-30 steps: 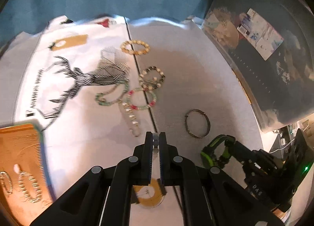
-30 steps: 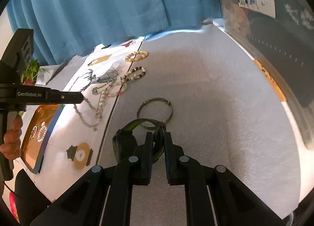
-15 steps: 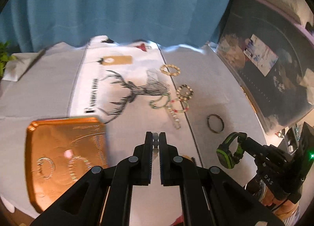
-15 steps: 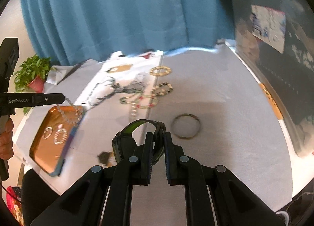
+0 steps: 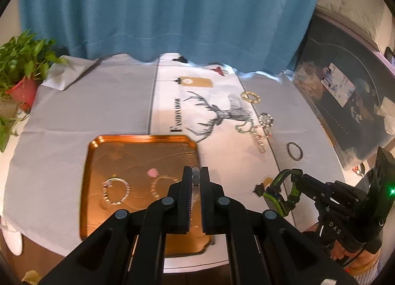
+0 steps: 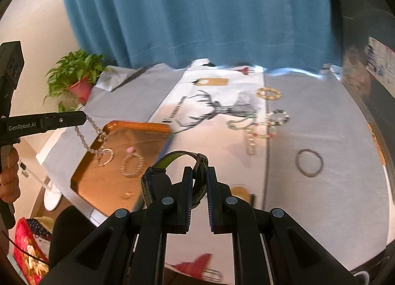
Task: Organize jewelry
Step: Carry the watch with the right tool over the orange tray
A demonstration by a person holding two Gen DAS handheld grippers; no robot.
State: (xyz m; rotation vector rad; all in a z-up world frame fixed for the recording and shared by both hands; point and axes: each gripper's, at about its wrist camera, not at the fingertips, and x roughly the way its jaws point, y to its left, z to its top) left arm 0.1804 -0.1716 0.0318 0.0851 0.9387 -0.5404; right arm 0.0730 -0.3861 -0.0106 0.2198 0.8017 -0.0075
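Note:
My left gripper (image 5: 196, 171) is shut on a pale bead chain (image 6: 88, 136), which dangles over the left edge of the copper tray (image 5: 93, 161). Two bracelets (image 5: 116, 191) lie in the tray, one beside a pink bead (image 5: 152, 172). My right gripper (image 6: 198, 171) is shut on the strap of a black-and-green watch (image 6: 170, 161), held in the air just right of the tray. Loose on the tablecloth at the right are a gold bead bracelet (image 5: 250, 97), a black-and-white one (image 5: 266, 119), a green and a red-green one, a pale chain (image 5: 258, 140) and a dark bangle (image 5: 294, 151).
A potted plant (image 5: 22, 72) stands at the table's far left corner, in front of a blue curtain (image 5: 172, 13). A dark cabinet (image 5: 345, 102) runs along the right side. The table's near edge lies just below the tray, with a white slipper (image 6: 51, 198) on the floor.
Both grippers have risen and swung left, away from the loose jewelry. The copper tray has come under the left gripper. The watch and the bead chain stay gripped.

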